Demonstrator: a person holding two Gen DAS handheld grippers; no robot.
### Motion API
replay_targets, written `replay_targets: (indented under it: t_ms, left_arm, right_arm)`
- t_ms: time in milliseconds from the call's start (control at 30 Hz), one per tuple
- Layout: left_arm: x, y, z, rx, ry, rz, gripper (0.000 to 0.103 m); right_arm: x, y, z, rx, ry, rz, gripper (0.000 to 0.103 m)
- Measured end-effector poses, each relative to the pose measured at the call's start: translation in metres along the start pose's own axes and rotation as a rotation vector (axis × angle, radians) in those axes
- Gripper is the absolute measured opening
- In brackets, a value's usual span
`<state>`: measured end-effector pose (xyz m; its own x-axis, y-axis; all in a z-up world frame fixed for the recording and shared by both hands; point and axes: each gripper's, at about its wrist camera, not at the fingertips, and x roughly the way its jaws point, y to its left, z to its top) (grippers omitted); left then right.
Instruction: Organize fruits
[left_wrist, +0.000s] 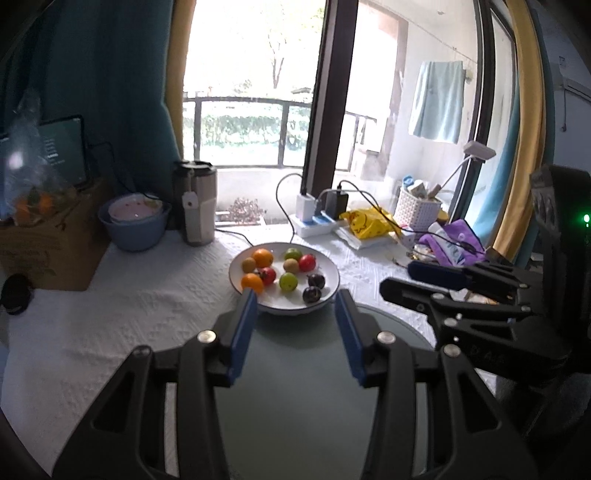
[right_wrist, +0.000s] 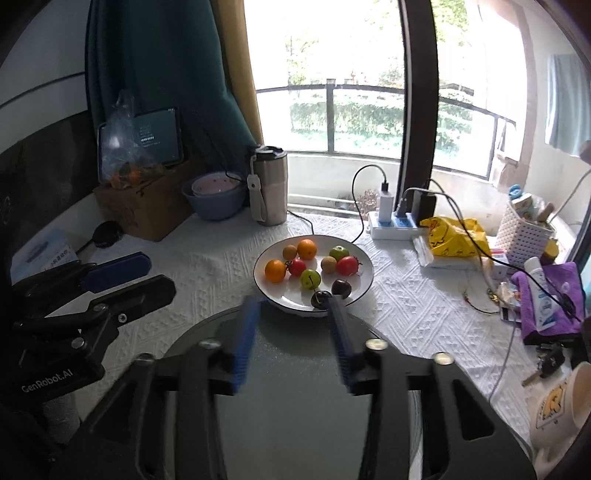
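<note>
A white plate (left_wrist: 330, 271) (right_wrist: 364, 267) on the white tablecloth holds small fruits: two oranges (left_wrist: 263, 257) (right_wrist: 275, 270), two red tomatoes (left_wrist: 307, 262) (right_wrist: 346, 265), two green fruits (left_wrist: 288, 281) (right_wrist: 310, 278), two brown ones (left_wrist: 249, 264) (right_wrist: 328, 264) and two dark plums (left_wrist: 312, 294) (right_wrist: 341, 287). My left gripper (left_wrist: 295, 299) is open and empty, just short of the plate's near rim, above a dark glass plate (left_wrist: 295, 387). My right gripper (right_wrist: 293, 304) is open and empty at the same rim; it also shows in the left wrist view (left_wrist: 424, 280).
Behind the plate stand a steel tumbler (left_wrist: 198, 203) (right_wrist: 269, 184), a blue bowl (left_wrist: 135, 225) (right_wrist: 214, 201), a cardboard box (left_wrist: 44, 251), a power strip (left_wrist: 314, 221) (right_wrist: 395, 223), a yellow bag (right_wrist: 454, 236), a white basket (right_wrist: 524, 230), purple cloth (right_wrist: 550, 302) and a mug (right_wrist: 565, 406).
</note>
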<state>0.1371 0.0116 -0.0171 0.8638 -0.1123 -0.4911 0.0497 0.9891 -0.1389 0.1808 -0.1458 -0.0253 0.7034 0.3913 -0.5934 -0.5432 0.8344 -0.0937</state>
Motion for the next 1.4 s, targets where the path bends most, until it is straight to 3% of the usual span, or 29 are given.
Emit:
replay_targets:
  t_ms: [67, 100, 133, 167, 200, 233, 567, 967, 1400]
  left_arm:
    - [-0.011, -0.001, -0.001, 0.0, -0.014, 0.008, 0.047]
    - [-0.016, -0.002, -0.001, -0.001, -0.021, 0.01, 0.053]
    - [-0.021, -0.003, -0.002, -0.003, -0.028, 0.011, 0.059]
    - [-0.027, -0.004, -0.002, -0.005, -0.036, 0.008, 0.075]
    - [-0.033, -0.004, -0.002, -0.007, -0.047, 0.002, 0.084]
    - [-0.039, -0.006, -0.001, -0.003, -0.059, 0.0, 0.085]
    - [-0.086, -0.016, 0.007, 0.035, -0.168, 0.061, 0.087]
    - [-0.115, -0.016, 0.017, 0.018, -0.188, 0.118, 0.087]
    - [-0.122, -0.009, 0.012, 0.008, -0.198, 0.168, 0.087]
  right_arm:
    - [-0.012, 0.002, 0.0, 0.001, -0.019, -0.011, 0.051]
    - [-0.019, 0.004, -0.001, 0.001, -0.029, -0.018, 0.052]
    - [-0.023, 0.005, -0.001, 0.001, -0.036, -0.021, 0.052]
    - [-0.029, 0.007, -0.001, 0.001, -0.045, -0.025, 0.053]
    - [-0.036, 0.009, -0.001, -0.002, -0.056, -0.031, 0.054]
    - [-0.044, 0.011, -0.001, -0.002, -0.069, -0.037, 0.056]
    - [-0.104, 0.021, 0.005, 0.004, -0.18, -0.092, 0.082]
    - [-0.154, 0.031, 0.007, 0.0, -0.265, -0.14, 0.084]
    - [-0.156, 0.035, 0.007, 0.0, -0.27, -0.152, 0.084]
